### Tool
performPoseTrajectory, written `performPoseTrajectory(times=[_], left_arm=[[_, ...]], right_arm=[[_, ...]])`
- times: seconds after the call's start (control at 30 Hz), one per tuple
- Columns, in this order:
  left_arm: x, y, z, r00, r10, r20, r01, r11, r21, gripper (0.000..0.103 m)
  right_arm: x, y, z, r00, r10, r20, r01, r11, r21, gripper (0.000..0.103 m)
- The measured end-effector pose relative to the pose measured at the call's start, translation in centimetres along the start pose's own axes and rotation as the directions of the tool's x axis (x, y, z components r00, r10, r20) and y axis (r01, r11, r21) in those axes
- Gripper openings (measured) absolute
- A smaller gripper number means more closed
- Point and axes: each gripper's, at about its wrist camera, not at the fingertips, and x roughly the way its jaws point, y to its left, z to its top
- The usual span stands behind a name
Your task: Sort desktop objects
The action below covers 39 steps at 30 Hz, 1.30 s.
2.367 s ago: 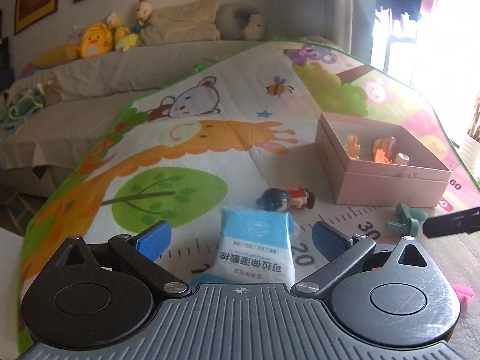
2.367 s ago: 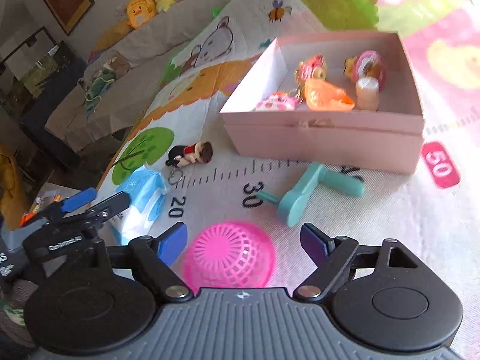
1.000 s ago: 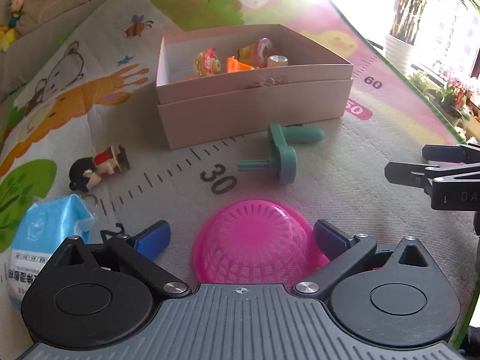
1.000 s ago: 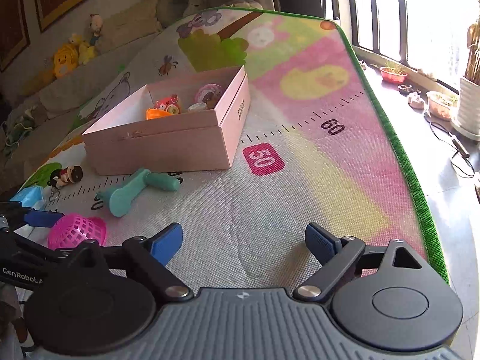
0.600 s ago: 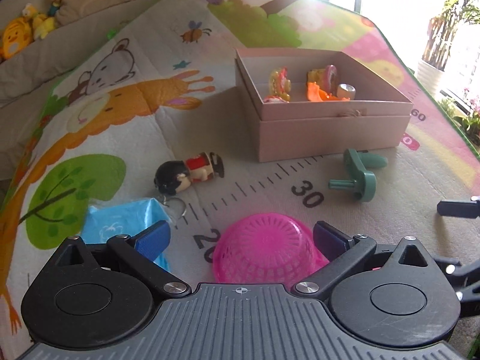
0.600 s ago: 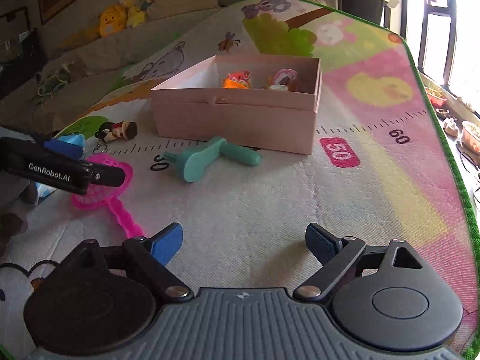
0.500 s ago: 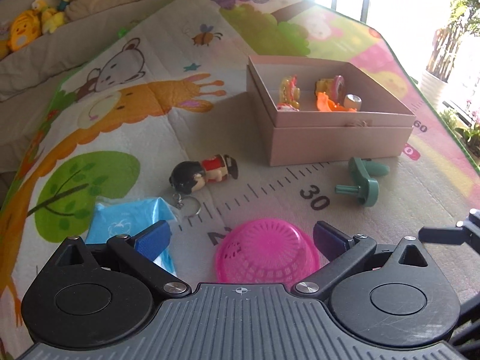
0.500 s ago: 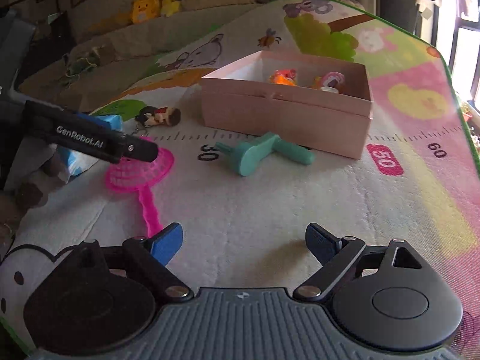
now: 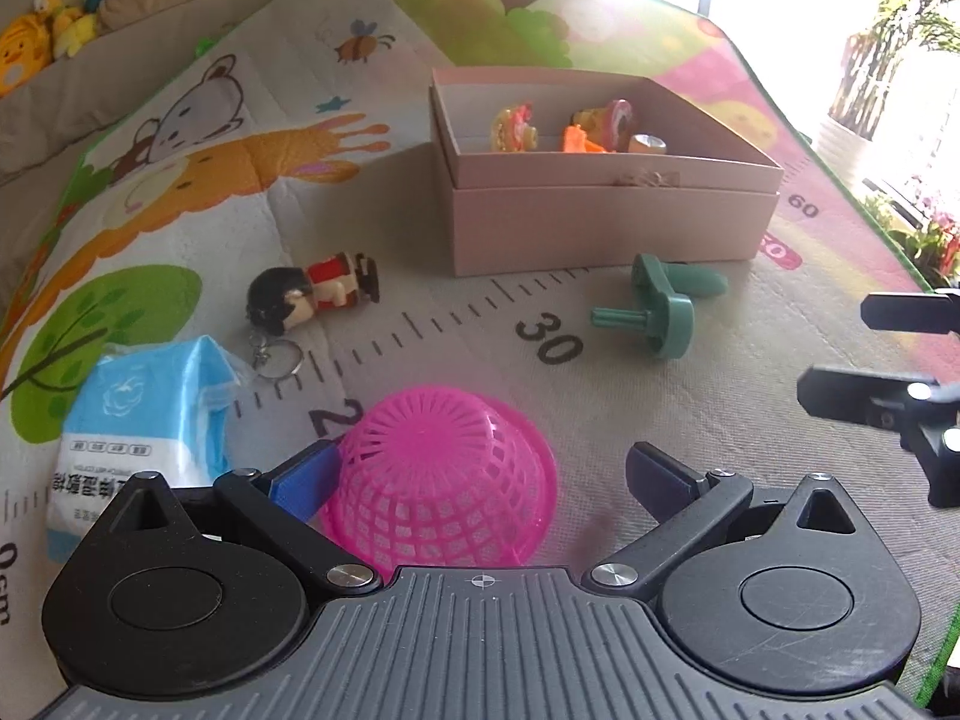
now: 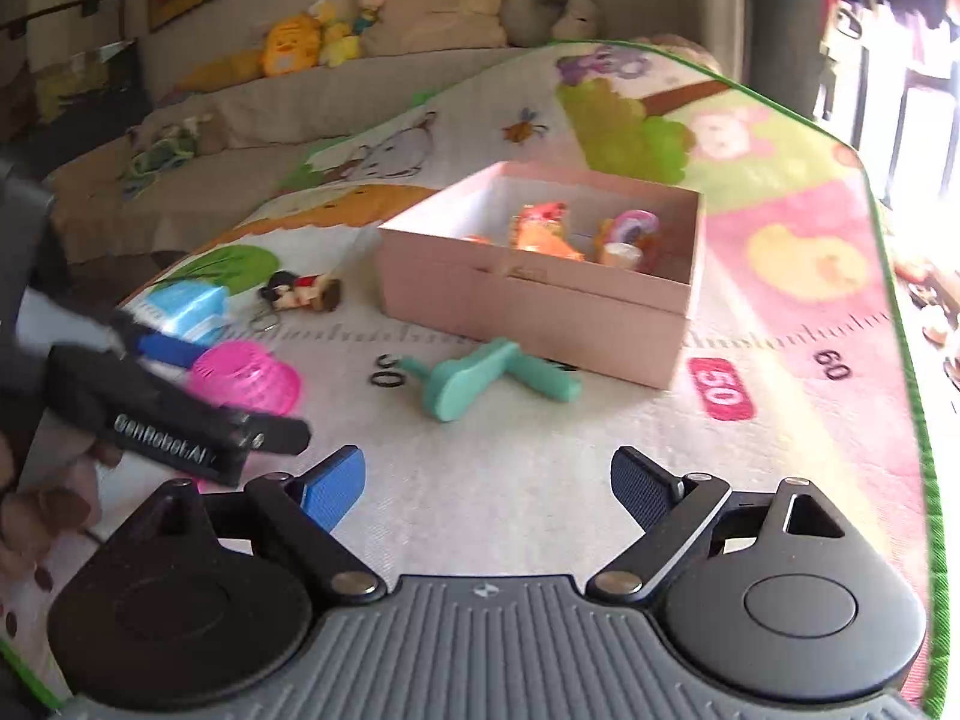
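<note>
Pink strainer basket (image 9: 441,474) lies dome-up on the play mat (image 9: 750,372) in the left wrist view, between the spread left tongs (image 9: 480,471); the blue left pad touches its rim, the right pad stands apart. A second ago these tongs framed it much the same, and earlier they faced the blue tissue pack (image 9: 144,420), so the basket looks like the chosen pick. Beyond lie the doll keychain (image 9: 312,297), the green toy (image 9: 660,306) and the pink box (image 9: 606,222) already holding small toys.

From the right wrist view, the right tongs (image 10: 486,486) hang spread and empty over bare mat, having swung back to face the box (image 10: 540,294). The left tongs (image 10: 180,396) reach around the basket (image 10: 246,375), apparently not yet gripping it.
</note>
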Motion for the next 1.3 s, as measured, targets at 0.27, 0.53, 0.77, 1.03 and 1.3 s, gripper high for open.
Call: performPoseTrajectory(times=[0.27, 0.53, 0.77, 1.03, 1.3], left_arm=[[-0.9, -3.7, -2.0, 0.995, -0.030, 0.091, 0.008, 0.973, 0.233, 0.103], [-0.8, -0.7, -1.4, 0.999, 0.010, 0.041, -0.014, 0.995, 0.101, 0.103], [-0.3, 0.3, -0.6, 0.998, -0.056, 0.040, 0.057, 0.998, -0.012, 0.095], [-1.4, -1.3, -0.1, 0.995, -0.071, 0.069, 0.066, 0.994, 0.082, 0.087], [-6.3, -3.4, 6.4, 0.942, -0.055, 0.332, -0.006, 0.984, 0.181, 0.087]], right_arm=[[4.8, -0.4, 3.4, 0.993, 0.087, -0.078, -0.074, 0.985, 0.157, 0.054], [9.8, 1.8, 5.3, 0.991, 0.057, -0.124, -0.040, 0.990, 0.138, 0.028], [7.8, 0.7, 3.4, 0.988, 0.039, -0.148, -0.027, 0.996, 0.085, 0.015], [2.0, -3.8, 2.0, 0.977, 0.155, -0.145, -0.121, 0.968, 0.219, 0.011], [-7.1, -5.7, 7.8, 0.969, 0.152, 0.194, -0.185, 0.969, 0.163, 0.003]])
